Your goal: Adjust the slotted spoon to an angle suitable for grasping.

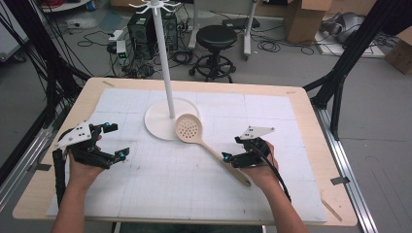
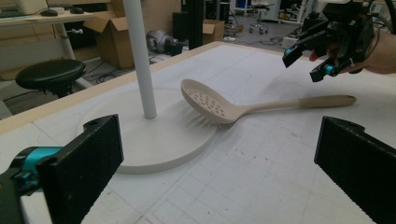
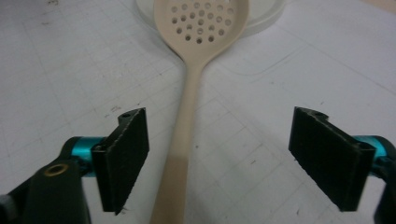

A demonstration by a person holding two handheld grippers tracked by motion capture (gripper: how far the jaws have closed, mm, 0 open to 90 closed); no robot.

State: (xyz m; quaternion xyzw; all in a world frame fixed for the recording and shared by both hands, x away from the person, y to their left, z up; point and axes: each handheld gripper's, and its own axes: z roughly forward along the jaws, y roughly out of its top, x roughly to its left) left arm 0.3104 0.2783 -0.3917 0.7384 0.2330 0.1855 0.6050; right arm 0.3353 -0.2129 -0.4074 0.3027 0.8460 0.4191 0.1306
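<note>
Right gripper view: spoon handle (image 3: 184, 140) between tool (image 3: 219, 158) jaws

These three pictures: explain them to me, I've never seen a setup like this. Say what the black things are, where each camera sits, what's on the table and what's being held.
No robot here: a person holds a pair of hand-worked tongs in each hand. The high view looks down on the table from above: left tongs, right tongs. The other two pictures come from cameras riding on the tongs, looking out between their black jaws.

On the white gridded mat lie a beige slotted spoon and a white stand with a tall pole and hooks on top; the spoon's bowl rests on the stand's round base.

Nothing is held. Both tongs are open; in the right gripper view the spoon's handle runs between the jaws, ungripped.
</note>
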